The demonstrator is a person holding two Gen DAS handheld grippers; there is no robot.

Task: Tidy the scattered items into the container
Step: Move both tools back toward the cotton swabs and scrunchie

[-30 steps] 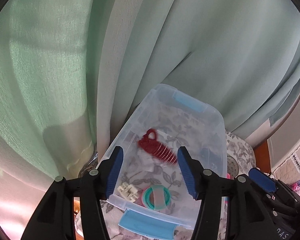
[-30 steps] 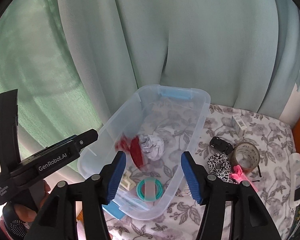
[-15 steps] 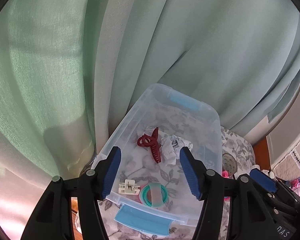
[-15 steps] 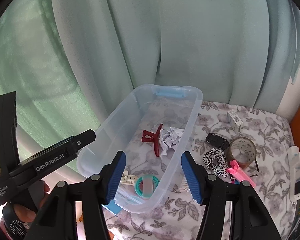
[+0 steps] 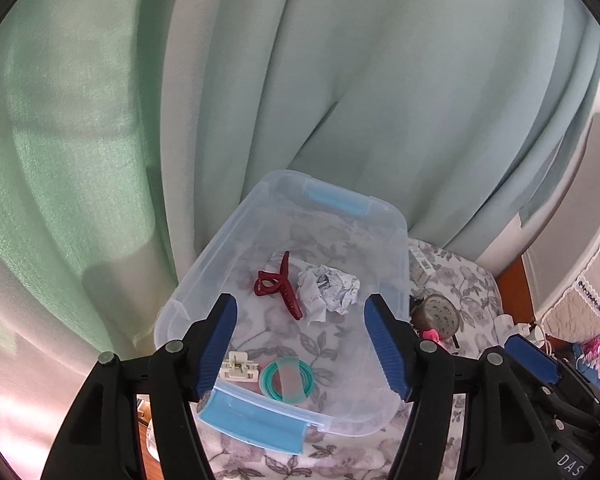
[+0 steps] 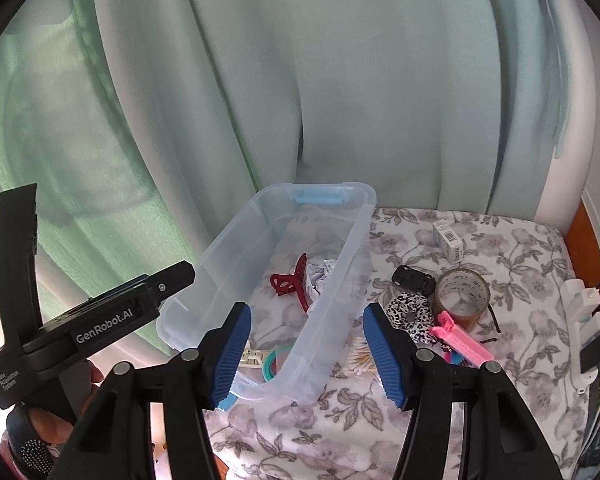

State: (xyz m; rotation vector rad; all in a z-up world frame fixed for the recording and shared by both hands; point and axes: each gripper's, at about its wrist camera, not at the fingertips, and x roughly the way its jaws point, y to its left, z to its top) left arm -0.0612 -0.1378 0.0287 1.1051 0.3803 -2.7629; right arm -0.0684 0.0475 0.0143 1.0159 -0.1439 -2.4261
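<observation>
While the clear box (image 6: 352,240) stands on the flowered cloth (image 6: 500,248) by the curtain (image 6: 340,80), a red hair clip (image 5: 282,290) and crumpled paper (image 5: 330,286) lie inside. Tape roll (image 6: 462,298) and scrunchie (image 6: 410,314) lie outside. Left gripper (image 5: 302,346) and right gripper (image 6: 306,354) hover wide open, holding nothing.

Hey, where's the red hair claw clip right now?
The red claw clip lies on the floor of the clear plastic bin, mid-bin, touching the crumpled paper ball on its right, seen in both wrist views.
</observation>
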